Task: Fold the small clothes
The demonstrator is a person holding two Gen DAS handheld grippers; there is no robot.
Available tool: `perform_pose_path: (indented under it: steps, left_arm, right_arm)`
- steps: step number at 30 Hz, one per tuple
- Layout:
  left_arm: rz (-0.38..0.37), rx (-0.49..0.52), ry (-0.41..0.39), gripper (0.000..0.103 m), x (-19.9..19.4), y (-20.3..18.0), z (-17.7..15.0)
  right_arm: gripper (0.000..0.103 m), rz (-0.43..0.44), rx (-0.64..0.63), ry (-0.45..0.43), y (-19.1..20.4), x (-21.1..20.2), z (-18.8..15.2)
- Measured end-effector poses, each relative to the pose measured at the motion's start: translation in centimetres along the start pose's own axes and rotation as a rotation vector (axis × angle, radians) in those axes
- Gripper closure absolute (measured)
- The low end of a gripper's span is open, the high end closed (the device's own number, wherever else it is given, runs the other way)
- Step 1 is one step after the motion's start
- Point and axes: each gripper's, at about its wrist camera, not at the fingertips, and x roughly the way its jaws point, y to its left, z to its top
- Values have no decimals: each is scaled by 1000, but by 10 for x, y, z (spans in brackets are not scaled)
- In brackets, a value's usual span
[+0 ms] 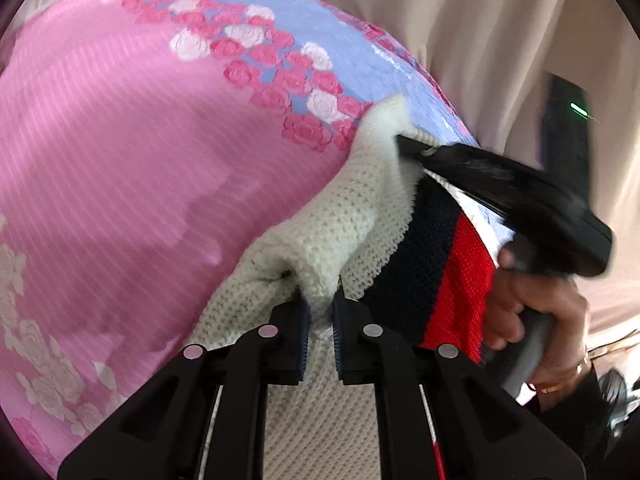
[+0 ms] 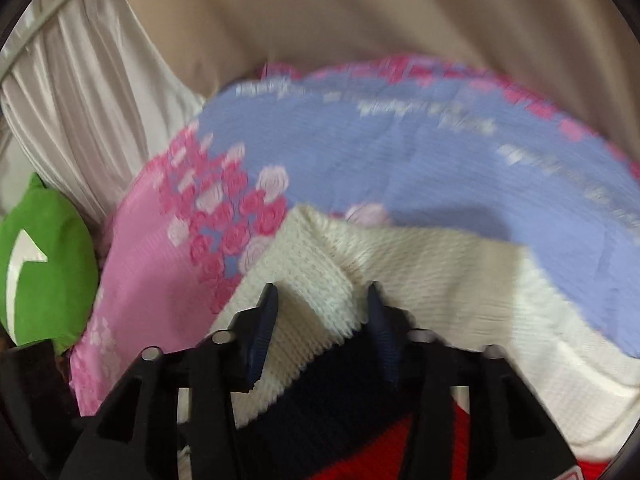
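A small cream knit sweater [image 1: 320, 248] with navy [image 1: 416, 264] and red [image 1: 460, 280] stripes lies on a pink and lilac rose-print bedspread [image 1: 132, 152]. My left gripper [image 1: 320, 312] is shut on a bunched fold of the cream knit. In the left wrist view my right gripper [image 1: 404, 142] reaches over the sweater's far edge, a hand [image 1: 536, 304] on its handle. In the right wrist view my right gripper [image 2: 322, 292] is open, its jaws either side of a cream knit fold [image 2: 316, 280], with the navy band [image 2: 340, 392] below.
The bedspread [image 2: 400, 168] fills most of both views. Beige curtains [image 2: 320, 20] hang behind the bed. A green cushion [image 2: 44, 264] with a white arrow sits at the left in the right wrist view. A dark device with a green light [image 1: 576, 108] stands at the right.
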Motion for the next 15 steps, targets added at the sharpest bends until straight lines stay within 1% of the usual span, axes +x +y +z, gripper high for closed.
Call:
perform_pose_path:
  steps: [1,3,5,6,8,9,10,11,12,13,14,15]
  left_arm:
    - [12,13,-20,94,-1,-3,5]
    - [39,36,-44,94,-4,-4,11]
    - [59,51,-26,94,1,-3,14]
    - [71,61,-17,94,5,-2,15]
    - [103,102,-29,94,10,-7,13]
    - [120,122,-31,94,11,-11,12]
    - [130,134,-28,94,11,-14,12]
    - [128,132,-24,94,10,-15,12]
    - [113,117,-18,93,8,-13,13]
    - [94,103,-16,92,5,-10,13]
    - [81,94,-18,92,1,-7,12]
    - [77,95,-18,87,-5,-3,10]
  right_arm:
    - [97,-22,-15,12,4,9,2]
    - [98,-77,-40,-41,12,10,12]
    - [100,-103,-16,-93,12,7,25]
    - [100,-130,-1,-95,10,12,30]
    - [99,-172,-16,-30,9,31,31]
    - [99,-188,-25,-38,12,29,31]
    - [97,-184,-7,-36,12,23,31]
    - [96,-164,18,-51,12,11,30]
    - [96,-131,40,-107,10,-17,22]
    - [96,-131,52,-156,9,-37,13]
    - [93,-137,74,-203,3,-63,-2]
    - [91,-142,130,-242,-11,-94,-29]
